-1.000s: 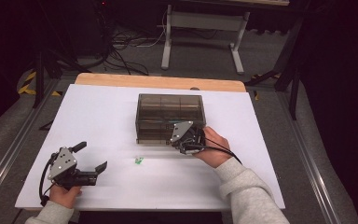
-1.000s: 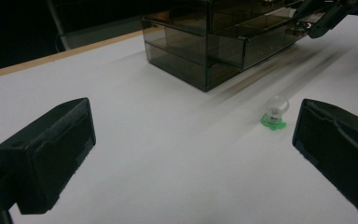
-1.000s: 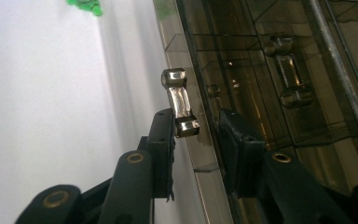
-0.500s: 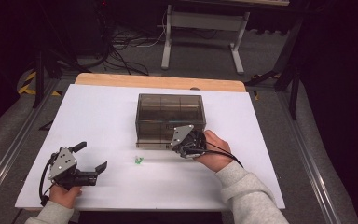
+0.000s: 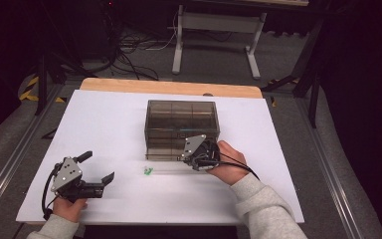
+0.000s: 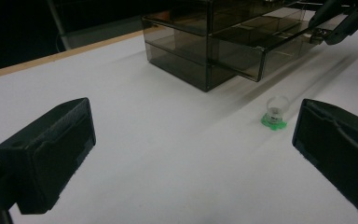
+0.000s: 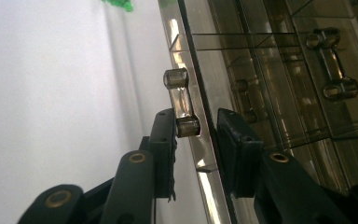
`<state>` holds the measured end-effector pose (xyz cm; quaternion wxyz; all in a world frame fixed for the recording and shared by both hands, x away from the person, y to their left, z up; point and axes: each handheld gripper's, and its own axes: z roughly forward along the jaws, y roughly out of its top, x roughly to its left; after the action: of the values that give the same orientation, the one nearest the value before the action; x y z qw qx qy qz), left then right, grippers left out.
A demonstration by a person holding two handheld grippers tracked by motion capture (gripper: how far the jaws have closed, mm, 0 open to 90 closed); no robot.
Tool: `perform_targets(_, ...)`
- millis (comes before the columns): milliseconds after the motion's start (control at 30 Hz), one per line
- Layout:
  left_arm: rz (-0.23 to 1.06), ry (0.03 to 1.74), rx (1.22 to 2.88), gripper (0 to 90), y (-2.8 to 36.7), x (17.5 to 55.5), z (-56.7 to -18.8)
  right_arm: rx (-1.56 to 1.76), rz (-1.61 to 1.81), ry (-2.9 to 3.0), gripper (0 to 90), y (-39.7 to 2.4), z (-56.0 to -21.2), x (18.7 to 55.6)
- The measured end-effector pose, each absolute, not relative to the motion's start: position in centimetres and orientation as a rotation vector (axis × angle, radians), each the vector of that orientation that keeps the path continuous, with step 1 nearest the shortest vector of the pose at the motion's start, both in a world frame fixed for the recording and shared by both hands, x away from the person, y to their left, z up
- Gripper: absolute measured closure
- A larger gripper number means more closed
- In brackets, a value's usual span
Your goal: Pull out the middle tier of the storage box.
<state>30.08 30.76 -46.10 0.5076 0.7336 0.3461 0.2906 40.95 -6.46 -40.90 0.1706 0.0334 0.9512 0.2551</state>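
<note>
A smoky clear drawer cabinet (image 5: 181, 122) stands mid-table. Its lowest drawer (image 6: 242, 51) is pulled partly out toward me. My right gripper (image 5: 191, 158) is at that drawer's front. In the right gripper view (image 7: 193, 126) its jaws are shut across the front panel, right at the lower post of the bar handle (image 7: 179, 100). A small green base with a clear ring (image 5: 147, 171) lies on the white table, left of the drawer front (image 6: 275, 114). My left gripper (image 5: 99, 167) rests at the near left, open and holding nothing (image 6: 196, 116).
The white table top (image 5: 104, 119) has a wooden strip (image 5: 169, 87) along its far edge. Beyond it are a metal stand (image 5: 214, 30) and floor cables (image 5: 139, 45). The person's right sleeve (image 5: 263, 209) reaches in from the bottom.
My right gripper has drawn slightly toward me with the drawer front in it, so the drawer is a little farther out. The left gripper and green piece have not moved.
</note>
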Motion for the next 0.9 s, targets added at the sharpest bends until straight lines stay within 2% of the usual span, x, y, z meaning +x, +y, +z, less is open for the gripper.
perform_targets(900, 0.701, 0.834, 1.767, 0.3, 30.76, 30.07, -46.11, 0.089, 0.746, 2.709, 68.0, -6.53, -41.26, 40.38)
